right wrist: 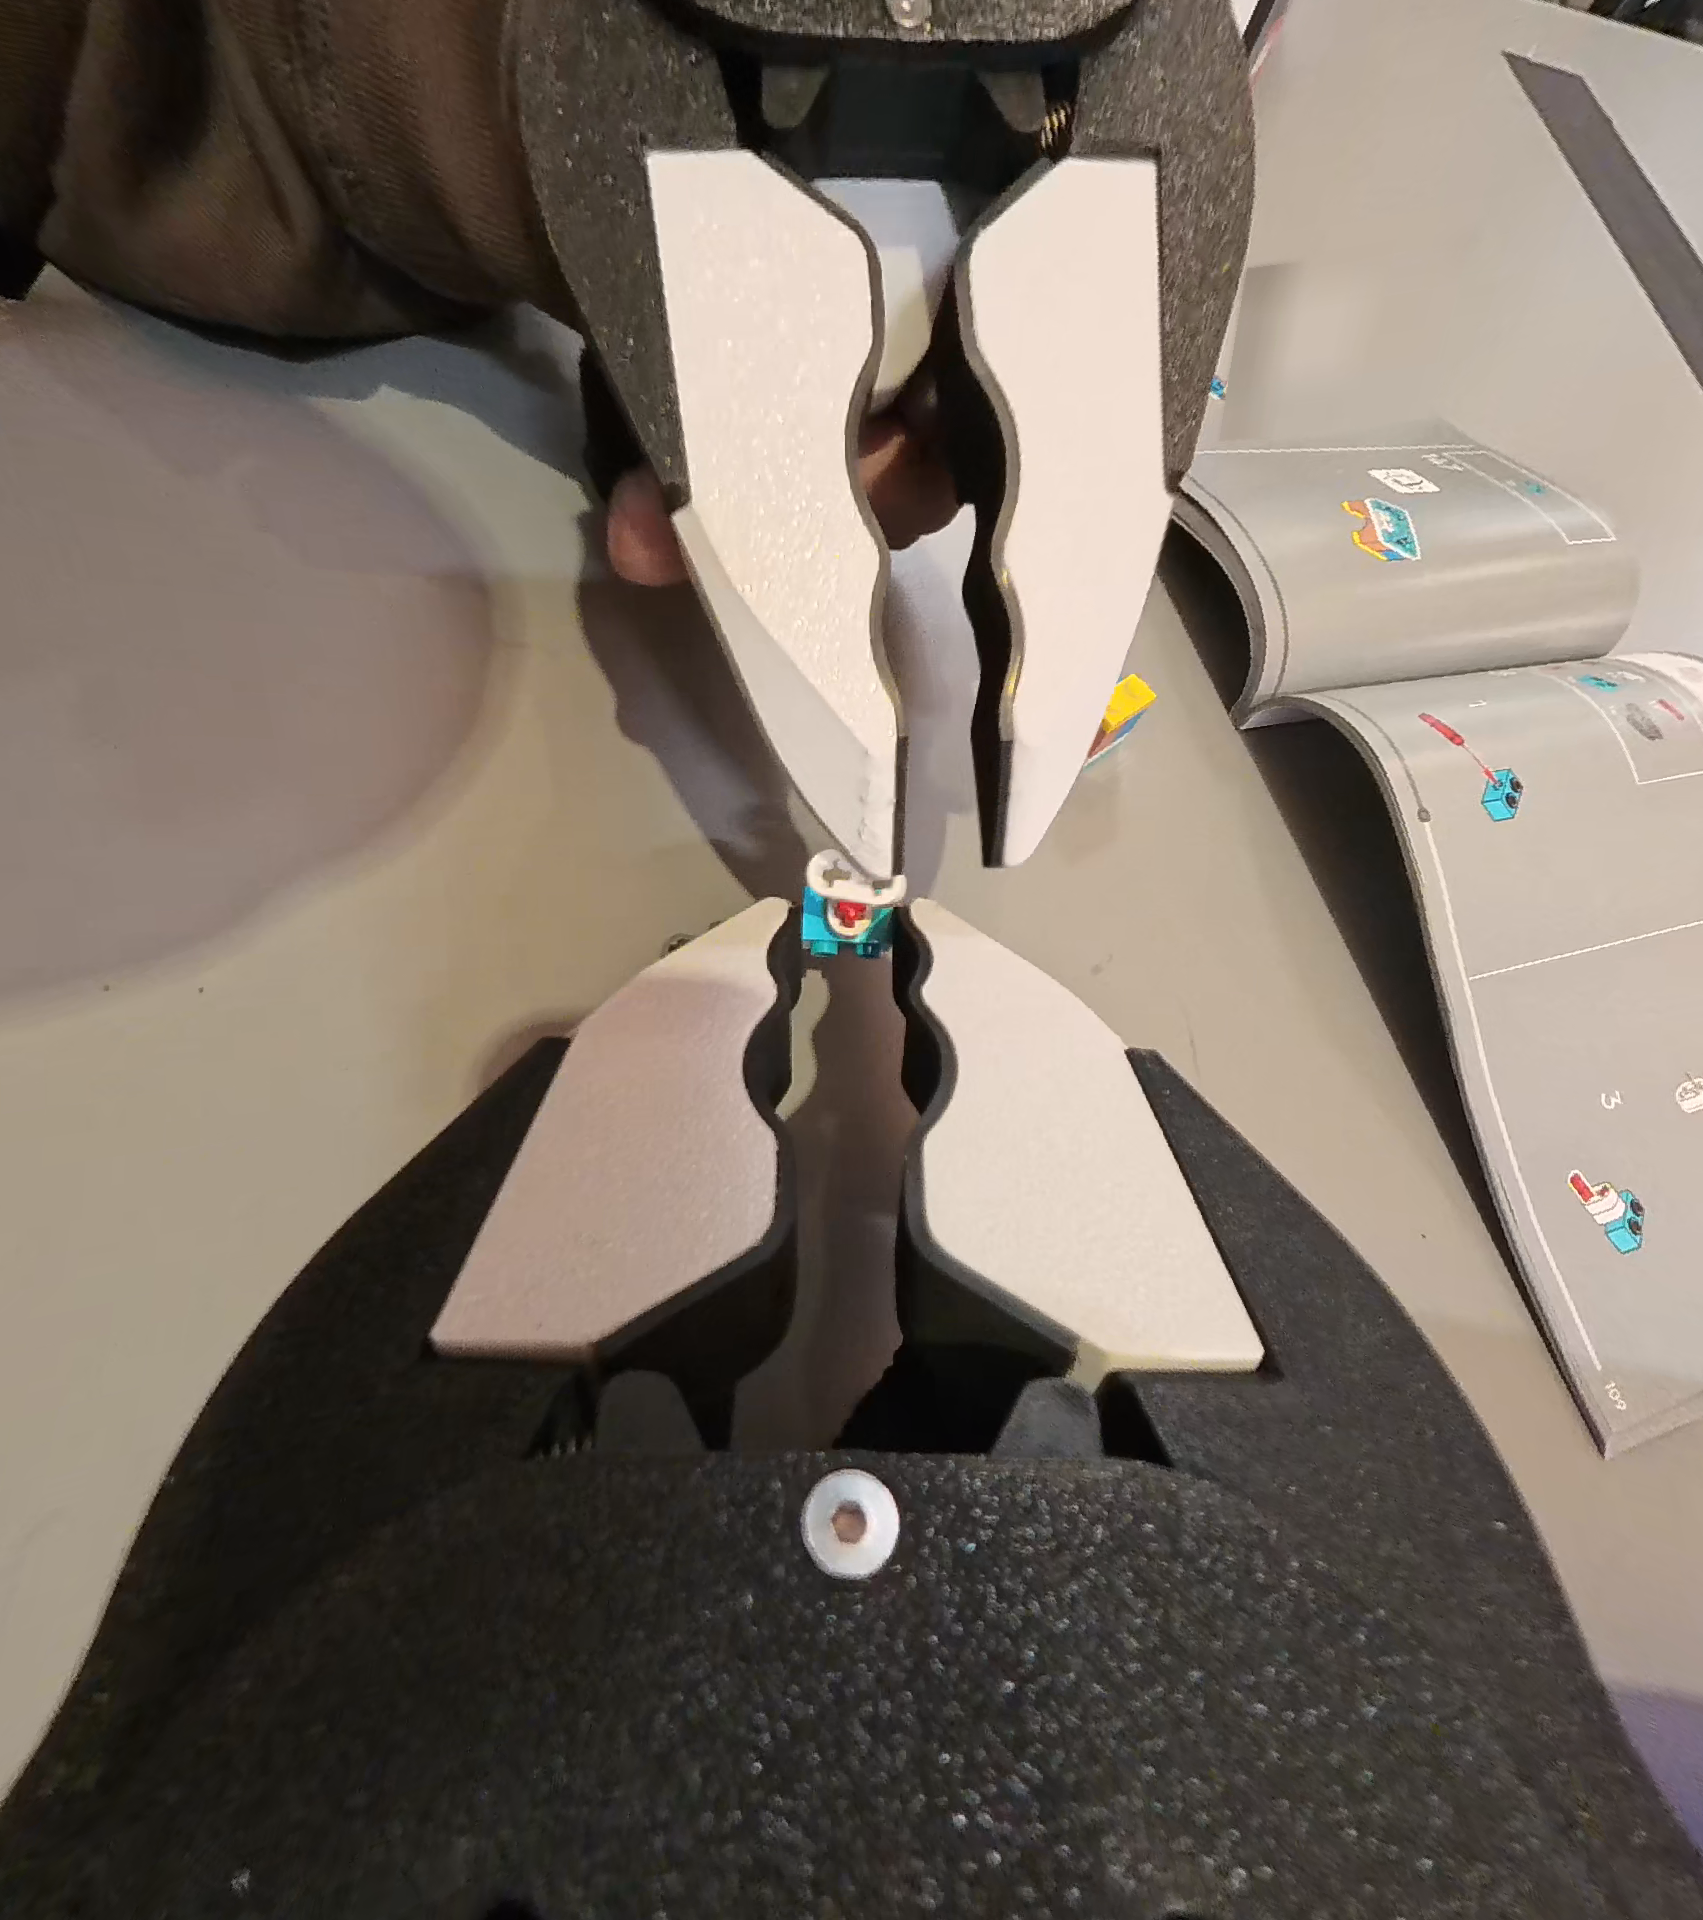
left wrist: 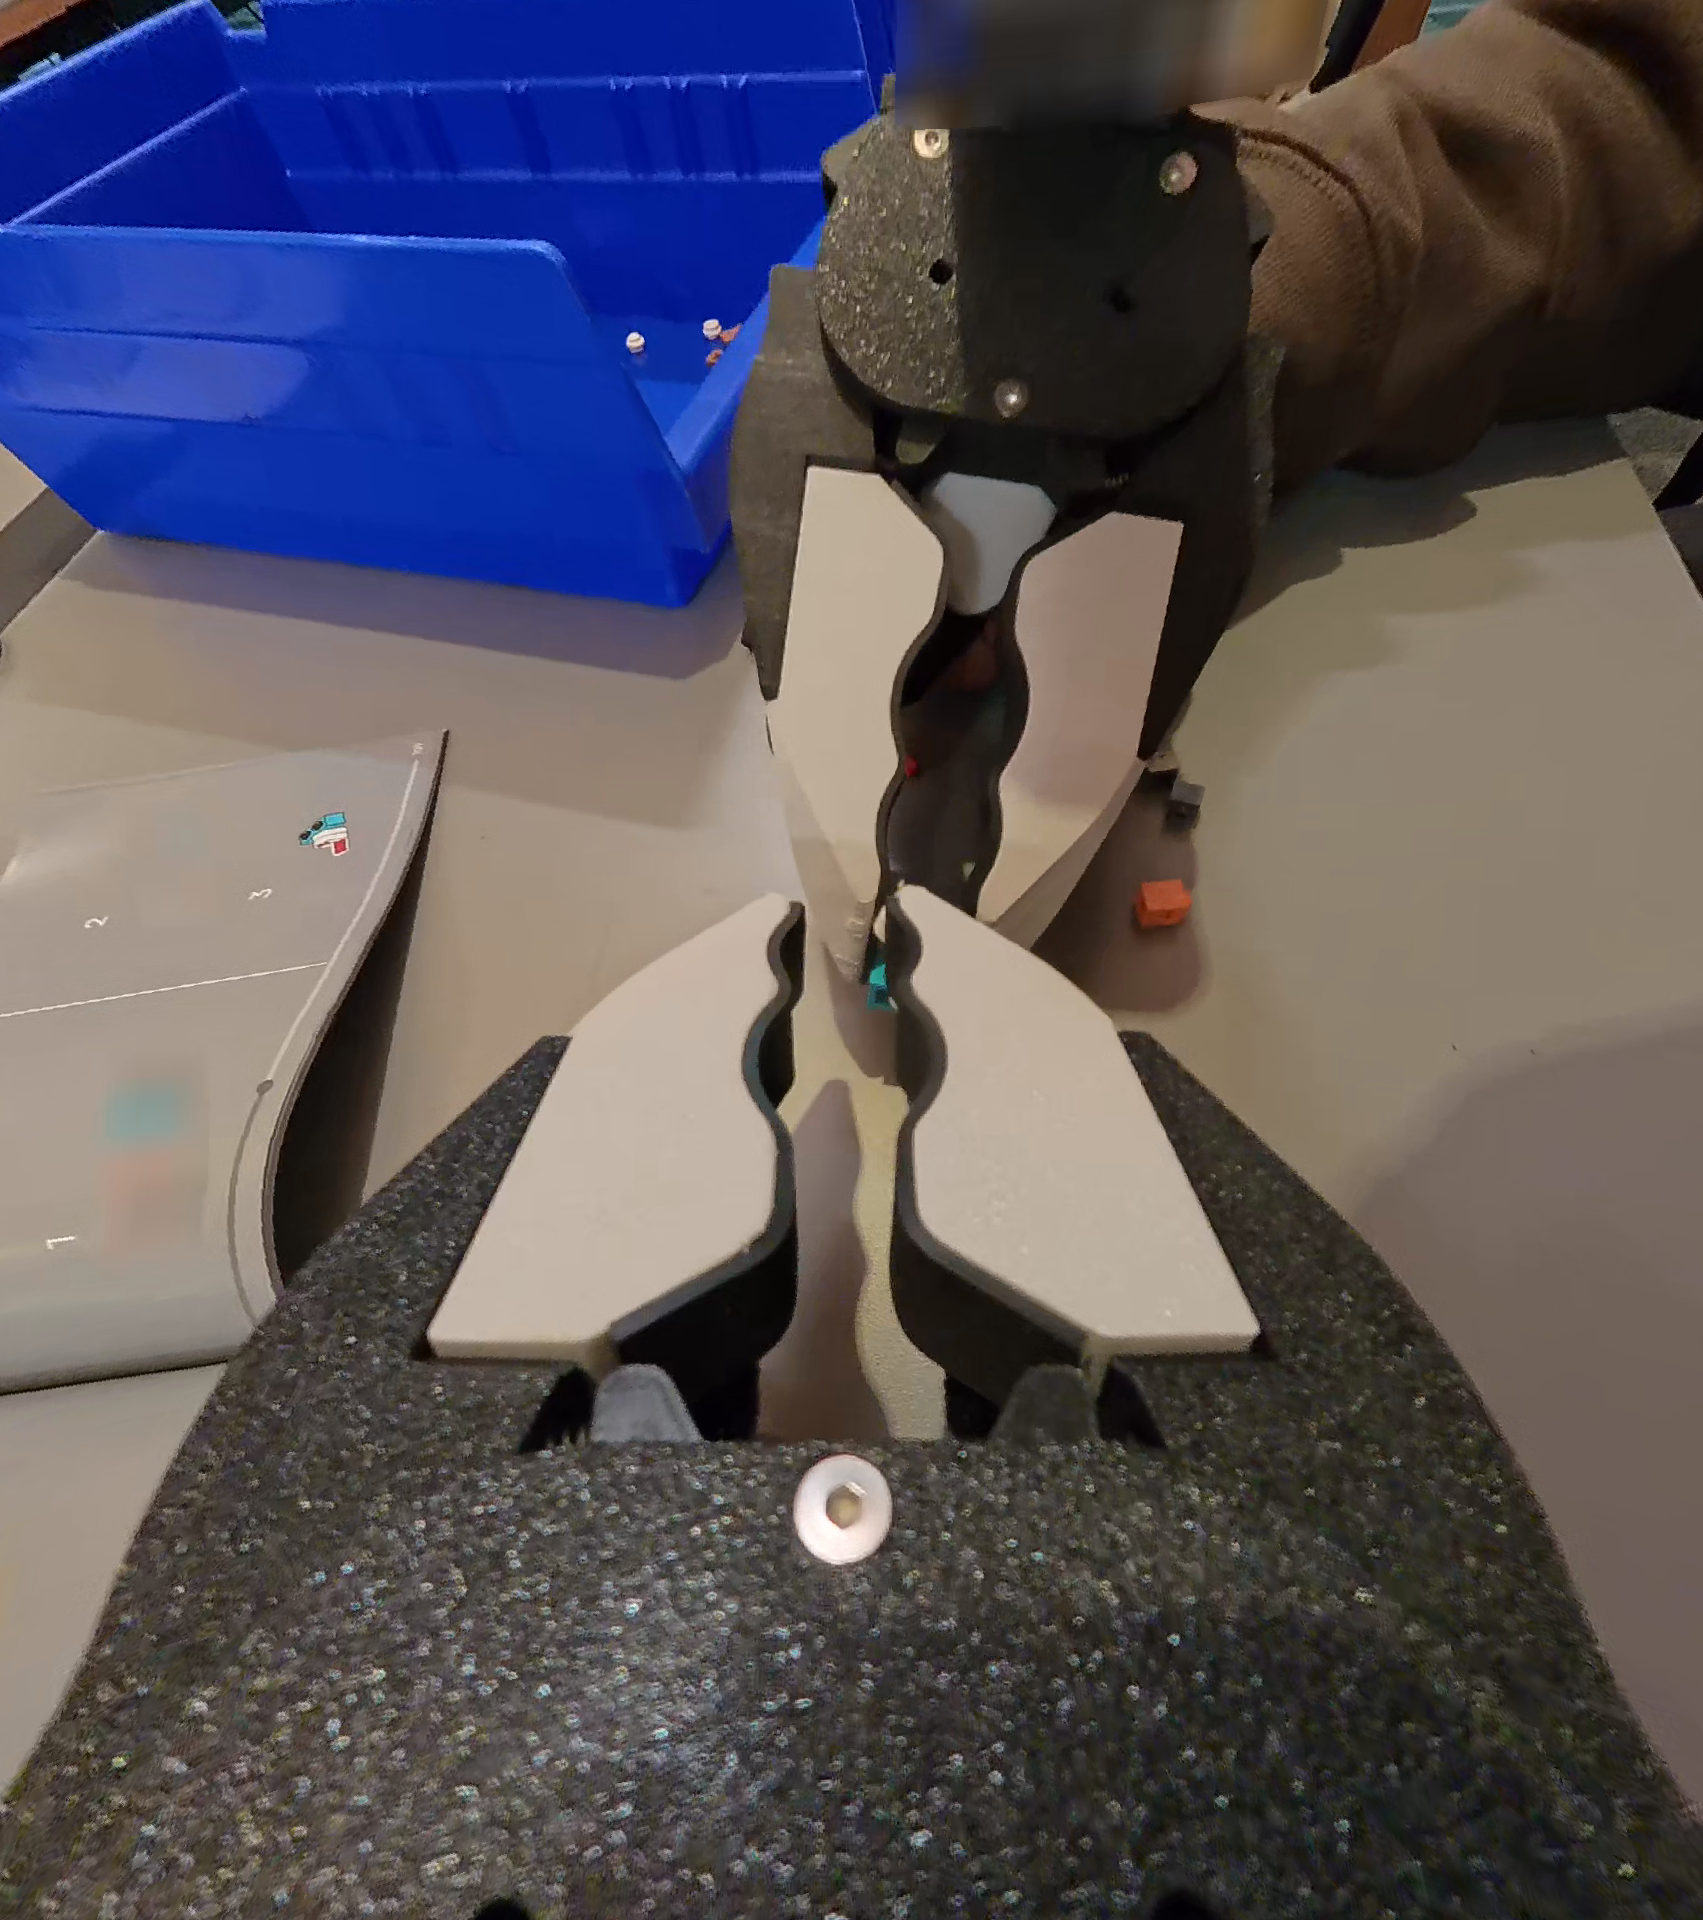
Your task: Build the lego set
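Two grippers of the same build: left gripper [left wrist: 842,914] and right gripper [right wrist: 847,914]. Black speckled, grainy body, wide at the base and narrower toward the front. Two pale grey fingers [left wrist: 639,1132] on each, flat on top, with black wavy inner edges. One white washer with a small screw [left wrist: 842,1509] in the middle of the body. More small silver screws on the round black plate. Dark brown sleeve [left wrist: 1512,208] behind.

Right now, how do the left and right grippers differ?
The right gripper is shut on the teal brick; the left gripper is open, holding nothing. The left's one fingertip touches the white piece atop the brick; the right grips only the brick's sides. Both have grey fingers.
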Motion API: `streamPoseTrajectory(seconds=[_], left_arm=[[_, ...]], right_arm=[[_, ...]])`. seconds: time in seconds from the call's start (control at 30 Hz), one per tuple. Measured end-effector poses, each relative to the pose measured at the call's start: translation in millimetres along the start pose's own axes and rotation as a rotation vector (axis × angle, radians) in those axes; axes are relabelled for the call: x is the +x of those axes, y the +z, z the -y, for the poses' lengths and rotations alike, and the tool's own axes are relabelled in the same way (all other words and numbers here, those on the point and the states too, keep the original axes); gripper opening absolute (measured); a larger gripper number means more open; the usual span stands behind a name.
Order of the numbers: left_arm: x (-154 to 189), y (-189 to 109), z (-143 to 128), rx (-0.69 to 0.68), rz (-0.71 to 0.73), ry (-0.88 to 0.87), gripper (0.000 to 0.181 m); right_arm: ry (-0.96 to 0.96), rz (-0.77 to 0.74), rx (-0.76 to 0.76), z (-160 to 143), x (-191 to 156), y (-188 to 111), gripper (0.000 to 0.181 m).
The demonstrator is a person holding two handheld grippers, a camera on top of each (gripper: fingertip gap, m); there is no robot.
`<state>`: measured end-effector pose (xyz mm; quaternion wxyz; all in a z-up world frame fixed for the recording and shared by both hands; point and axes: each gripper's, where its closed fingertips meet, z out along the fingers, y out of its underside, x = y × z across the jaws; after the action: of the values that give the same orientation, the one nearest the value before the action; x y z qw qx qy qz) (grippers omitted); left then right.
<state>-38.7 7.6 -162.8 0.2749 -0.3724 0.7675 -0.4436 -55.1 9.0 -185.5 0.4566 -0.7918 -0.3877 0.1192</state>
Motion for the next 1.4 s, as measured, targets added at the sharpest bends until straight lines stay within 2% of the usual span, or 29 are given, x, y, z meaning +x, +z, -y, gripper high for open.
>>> streamPoseTrajectory(seconds=[0.1,0.23,0.57,0.67,0.77,0.83,1.03,1.17,1.4], left_arm=[[0,1,-2,-0.014,0.013,0.025,0.014],[-10,1,-3,-0.04,0.103,0.099,0.015],[-9,-3,3,-0.002,0.085,0.068,0.014],[-12,-8,7,0.028,0.067,-0.026,0.015],[-11,-13,11,0.069,-0.015,-0.269,0.016],[-12,-16,15,0.095,-0.037,-0.353,0.017],[-9,-9,4,0.0,0.008,-0.395,0.017],[-14,-5,-6,-0.057,0.087,-0.441,0.017],[-19,0,-8,-0.045,0.159,-0.513,0.016]], right_arm=[[0.004,-0.003,0.004,0,1,0,0.016],[0.012,-0.007,0.01,1,2,-1,0.016],[0.018,-0.012,0.016,1,3,-2,0.016],[0.015,-0.018,0.016,1,3,-2,0.016],[0.02,-0.032,0.022,2,5,-3,0.016],[0.031,-0.042,0.025,2,7,-4,0.016],[0.07,-0.101,0.006,-2,18,-5,0.016],[0.082,-0.141,-0.005,-5,24,-6,0.016],[0.092,-0.201,-0.016,-7,33,-8,0.016]])
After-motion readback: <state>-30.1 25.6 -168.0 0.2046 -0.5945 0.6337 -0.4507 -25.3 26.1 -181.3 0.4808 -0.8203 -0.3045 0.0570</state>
